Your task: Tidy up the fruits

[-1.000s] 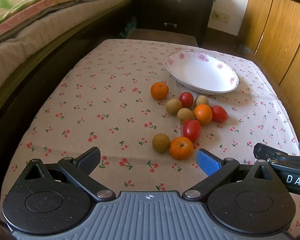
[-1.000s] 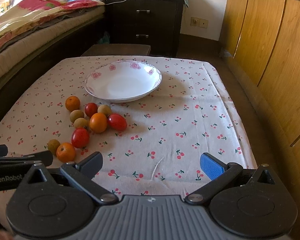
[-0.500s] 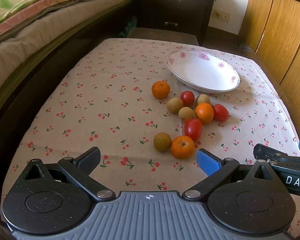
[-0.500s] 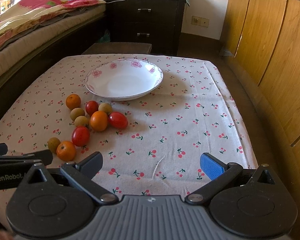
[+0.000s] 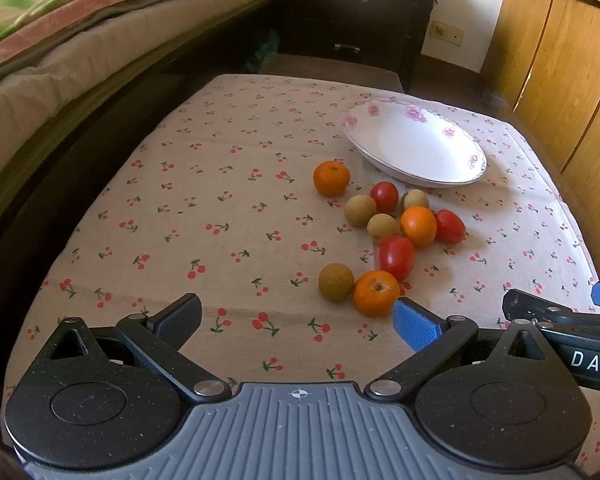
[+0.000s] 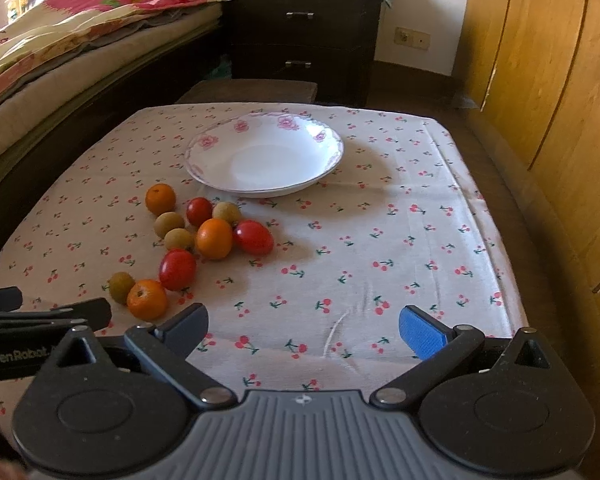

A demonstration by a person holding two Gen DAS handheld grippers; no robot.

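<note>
left gripper (image 5: 296, 316): i have it spread wide and empty, low over the cloth.
right gripper (image 6: 302, 326): spread too, holding nothing.
nearest orange (image 5: 376, 293): just beside my left blue pad; firm, round, likely to roll, so i'd pinch across its middle.
tomatoes (image 5: 396, 258): soft and smooth, i'd squeeze gently.
bowl (image 6: 220, 152): empty, just beyond the fruit cluster.

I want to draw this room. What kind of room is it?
Most likely a bedroom: a bed with a flowery quilt, a dark wooden chest of drawers and tall wooden wardrobe doors surround a table under a cherry-print cloth.
</note>
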